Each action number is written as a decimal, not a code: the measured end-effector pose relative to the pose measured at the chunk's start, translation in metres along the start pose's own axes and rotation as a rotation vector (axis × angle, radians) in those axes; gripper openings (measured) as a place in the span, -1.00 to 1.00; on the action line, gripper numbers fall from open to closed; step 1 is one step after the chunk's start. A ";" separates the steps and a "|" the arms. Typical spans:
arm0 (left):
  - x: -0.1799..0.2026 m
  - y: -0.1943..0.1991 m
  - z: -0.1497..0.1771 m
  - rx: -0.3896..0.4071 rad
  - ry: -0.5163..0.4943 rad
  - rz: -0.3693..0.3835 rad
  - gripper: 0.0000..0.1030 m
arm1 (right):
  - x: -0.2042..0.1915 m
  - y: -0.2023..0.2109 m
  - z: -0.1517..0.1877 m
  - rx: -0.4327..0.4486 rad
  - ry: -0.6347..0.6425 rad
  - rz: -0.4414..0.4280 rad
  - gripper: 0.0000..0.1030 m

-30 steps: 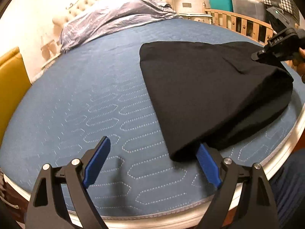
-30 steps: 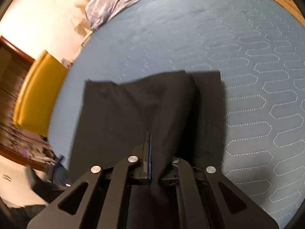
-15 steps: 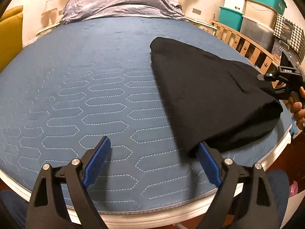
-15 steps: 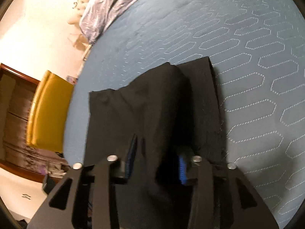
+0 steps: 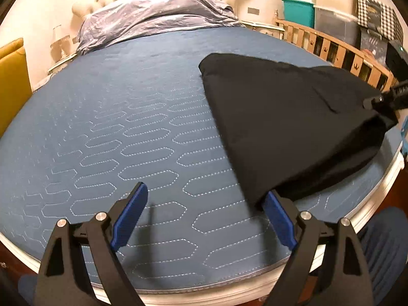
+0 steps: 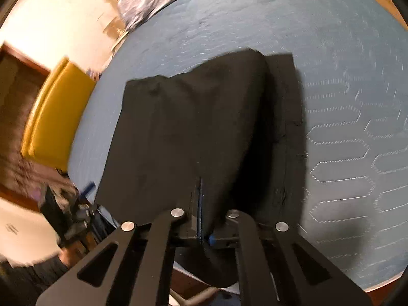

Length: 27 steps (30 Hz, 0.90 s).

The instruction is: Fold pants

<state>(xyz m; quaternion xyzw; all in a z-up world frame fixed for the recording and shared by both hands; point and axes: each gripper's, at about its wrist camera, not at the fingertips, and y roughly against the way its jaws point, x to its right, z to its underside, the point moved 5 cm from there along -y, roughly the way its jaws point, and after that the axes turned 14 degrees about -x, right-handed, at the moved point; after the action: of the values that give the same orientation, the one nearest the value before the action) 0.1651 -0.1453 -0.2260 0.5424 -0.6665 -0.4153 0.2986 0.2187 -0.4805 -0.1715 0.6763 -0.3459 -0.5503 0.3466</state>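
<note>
Black pants lie folded on the right part of the blue quilted mattress. My left gripper is open and empty, its right blue pad touching the pants' near corner. My right gripper is shut on the pants at their near edge and holds that edge lifted off the mattress. The right gripper also shows at the right edge of the left wrist view, pinching the cloth.
A grey-lilac duvet lies by the tufted headboard. A wooden crib rail and stacked storage bins stand at the far right. A yellow chair stands beside the bed. The mattress's near edge lies just below the left gripper.
The right gripper opened briefly half a second ago and is shut on the pants again. The left gripper stays open at the pants' near corner while its view swings.
</note>
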 end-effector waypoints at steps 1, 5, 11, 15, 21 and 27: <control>0.002 -0.002 0.001 0.000 -0.006 -0.005 0.74 | -0.003 0.004 0.001 0.005 0.009 0.001 -0.95; 0.003 0.000 0.005 0.002 -0.049 -0.023 0.74 | 0.006 -0.009 0.003 -0.021 -0.016 0.010 -0.95; -0.014 0.060 0.010 0.041 -0.068 0.147 0.52 | 0.015 -0.016 0.004 -0.001 -0.049 0.002 -0.93; -0.026 0.058 -0.043 0.056 0.005 0.228 -0.45 | 0.019 0.001 -0.002 0.060 -0.034 -0.011 -0.28; 0.038 -0.001 -0.151 -0.004 -0.117 0.343 -0.50 | 0.019 0.008 -0.047 0.102 0.000 -0.022 0.15; 0.074 -0.061 -0.198 -0.096 -0.140 0.334 -0.50 | 0.036 0.000 -0.086 0.112 -0.041 -0.033 0.15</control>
<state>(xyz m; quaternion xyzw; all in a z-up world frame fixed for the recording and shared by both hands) 0.3451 -0.2666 -0.1887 0.3789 -0.7460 -0.4280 0.3417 0.3089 -0.5037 -0.1770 0.6887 -0.3719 -0.5496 0.2920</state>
